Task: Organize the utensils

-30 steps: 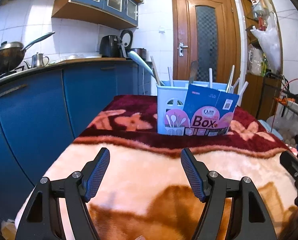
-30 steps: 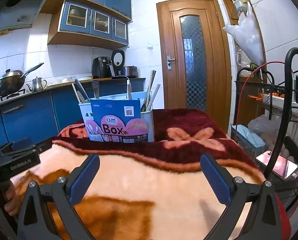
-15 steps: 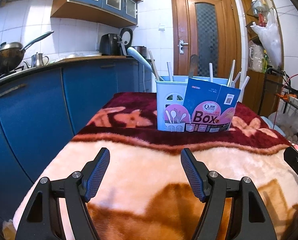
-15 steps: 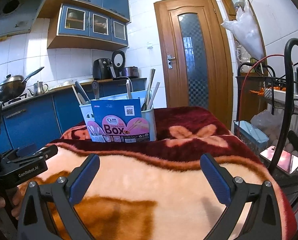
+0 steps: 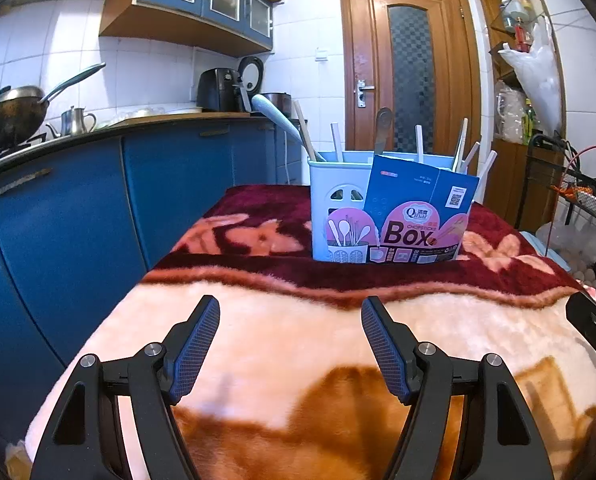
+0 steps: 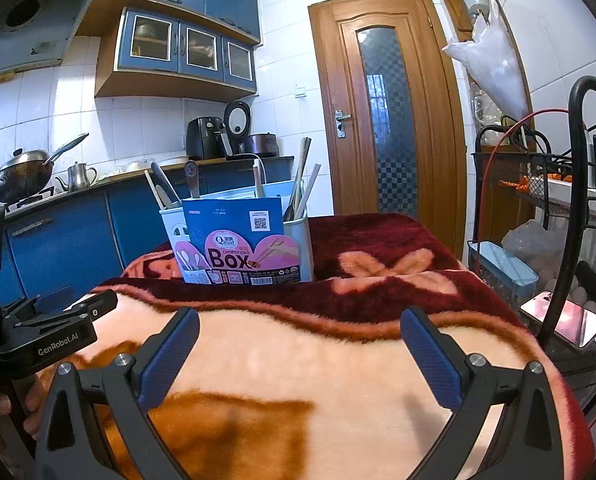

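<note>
A pale blue utensil holder with a blue and pink "Box" label stands at the far side of the blanket-covered table; it also shows in the right wrist view. Chopsticks, a spoon handle and other utensils stick up from it. My left gripper is open and empty, low over the blanket, well short of the holder. My right gripper is open and empty, also short of the holder. The left gripper's body shows at the left of the right wrist view.
The fuzzy blanket covers the table. Blue kitchen cabinets run along the left, with a wok and kettle on the counter. A wooden door stands behind. A wire rack, a blue box and a phone sit at the right.
Both grippers have tilted up and lifted slightly, so the holder sits a little lower in the views. Both stay open and empty.
</note>
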Demonstrator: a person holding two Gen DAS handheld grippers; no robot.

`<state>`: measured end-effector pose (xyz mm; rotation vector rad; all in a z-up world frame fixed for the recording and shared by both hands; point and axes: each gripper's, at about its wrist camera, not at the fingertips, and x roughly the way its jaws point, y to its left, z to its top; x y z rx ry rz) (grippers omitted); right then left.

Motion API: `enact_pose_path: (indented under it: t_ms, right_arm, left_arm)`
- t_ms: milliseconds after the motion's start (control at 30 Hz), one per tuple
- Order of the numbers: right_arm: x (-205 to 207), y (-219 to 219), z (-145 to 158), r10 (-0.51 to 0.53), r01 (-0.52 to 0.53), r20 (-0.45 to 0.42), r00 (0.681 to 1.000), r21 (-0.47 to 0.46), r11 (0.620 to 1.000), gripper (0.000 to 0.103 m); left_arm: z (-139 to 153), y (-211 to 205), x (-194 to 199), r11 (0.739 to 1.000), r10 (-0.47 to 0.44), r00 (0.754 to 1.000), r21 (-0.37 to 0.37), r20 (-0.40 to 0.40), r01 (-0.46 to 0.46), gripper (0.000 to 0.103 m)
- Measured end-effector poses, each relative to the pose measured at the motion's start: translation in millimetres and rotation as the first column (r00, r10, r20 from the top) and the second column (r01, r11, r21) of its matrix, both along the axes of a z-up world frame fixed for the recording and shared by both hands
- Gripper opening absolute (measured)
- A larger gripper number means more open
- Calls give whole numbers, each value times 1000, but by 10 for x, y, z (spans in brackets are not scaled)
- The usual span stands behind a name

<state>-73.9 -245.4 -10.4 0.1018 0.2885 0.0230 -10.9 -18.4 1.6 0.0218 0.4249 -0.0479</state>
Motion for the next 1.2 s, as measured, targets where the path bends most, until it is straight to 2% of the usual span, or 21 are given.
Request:
enact_pose_path:
  t_ms: [1200]
  right_arm:
    - [-1,6,3,-2,2,-1,1000,-1,1000,102]
  left_arm:
    - [-5,-11,0,1000,-3,1000,-9,5,3,75]
